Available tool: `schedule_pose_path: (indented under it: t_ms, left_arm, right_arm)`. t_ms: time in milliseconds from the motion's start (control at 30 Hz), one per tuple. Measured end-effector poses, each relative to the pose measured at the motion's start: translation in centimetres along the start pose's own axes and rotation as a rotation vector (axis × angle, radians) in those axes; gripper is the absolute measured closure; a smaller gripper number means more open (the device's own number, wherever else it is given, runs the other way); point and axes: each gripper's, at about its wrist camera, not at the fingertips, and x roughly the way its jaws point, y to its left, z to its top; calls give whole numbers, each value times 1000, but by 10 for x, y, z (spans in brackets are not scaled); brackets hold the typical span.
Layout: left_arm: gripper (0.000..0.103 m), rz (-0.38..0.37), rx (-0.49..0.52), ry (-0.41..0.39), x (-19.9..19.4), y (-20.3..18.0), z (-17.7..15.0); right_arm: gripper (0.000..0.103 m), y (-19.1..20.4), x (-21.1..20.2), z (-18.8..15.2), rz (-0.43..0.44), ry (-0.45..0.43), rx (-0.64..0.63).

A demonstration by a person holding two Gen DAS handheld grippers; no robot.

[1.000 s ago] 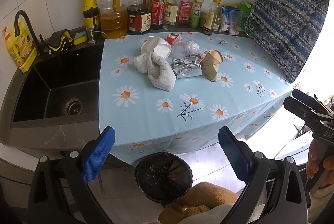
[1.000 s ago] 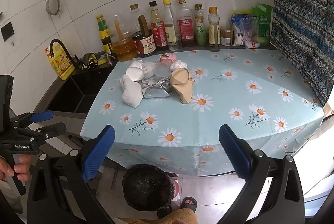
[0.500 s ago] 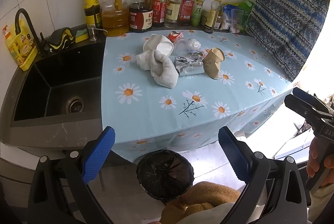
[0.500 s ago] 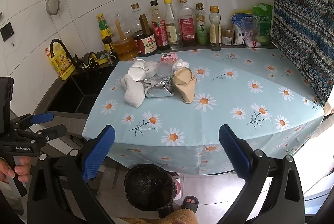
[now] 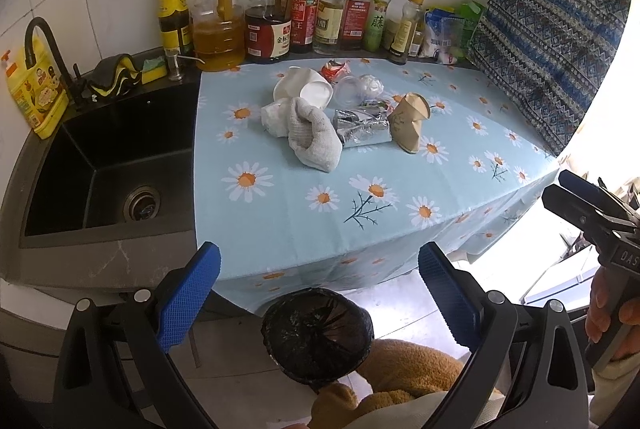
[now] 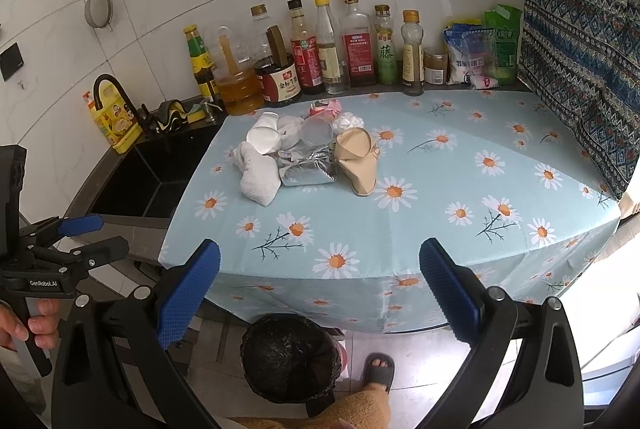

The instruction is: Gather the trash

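Observation:
A heap of trash lies mid-counter on the daisy tablecloth (image 5: 360, 205) (image 6: 440, 189): a white rag (image 5: 312, 137) (image 6: 260, 177), crumpled foil (image 5: 362, 127) (image 6: 308, 171), a squashed brown paper cup (image 5: 410, 119) (image 6: 356, 161), a white cup (image 5: 308, 89) (image 6: 264, 133) and a clear plastic cup (image 5: 352, 89) (image 6: 316, 131). On the floor below the counter edge stands a bin lined with a black bag (image 5: 318, 333) (image 6: 290, 357). My left gripper (image 5: 318, 301) (image 6: 86, 237) and right gripper (image 6: 320, 303) (image 5: 568, 193) both hang open and hold nothing, well short of the heap, above the bin.
A black sink (image 5: 104, 165) with a tap lies left of the cloth. Several sauce and oil bottles (image 5: 280, 25) line the back wall, with packets (image 6: 480, 53) at the right. A patterned curtain (image 6: 580, 49) hangs on the right. A sandalled foot (image 6: 378, 369) stands by the bin.
Both wrist views have edged slightly closer to the counter and higher; the heap sits a bit lower in frame. Both grippers stay open and nothing has been picked up.

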Motion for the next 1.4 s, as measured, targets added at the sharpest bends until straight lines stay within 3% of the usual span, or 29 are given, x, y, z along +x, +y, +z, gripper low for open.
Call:
schedule_pose_path:
  t_ms: [333,633,1233,1367,1400]
  left_arm:
    - [7,-19,-30,10,23,3,14]
    - [7,1,-76,16,64,1,48]
    - [8,-12,-188,151,169,20,95]
    - [8,-14,-197,169,188,23,102]
    - [8,-21,-200,174,193,24,104]
  right_arm:
    - [4,-19,32,18,15,47,-1]
    - [4,-47,89,51,110,108,8]
    - [4,-76,204,101,214,237,-33]
    - [6,-76,218,106,218,245,-55]
    - [11,-77,222,107,224,250,-52]
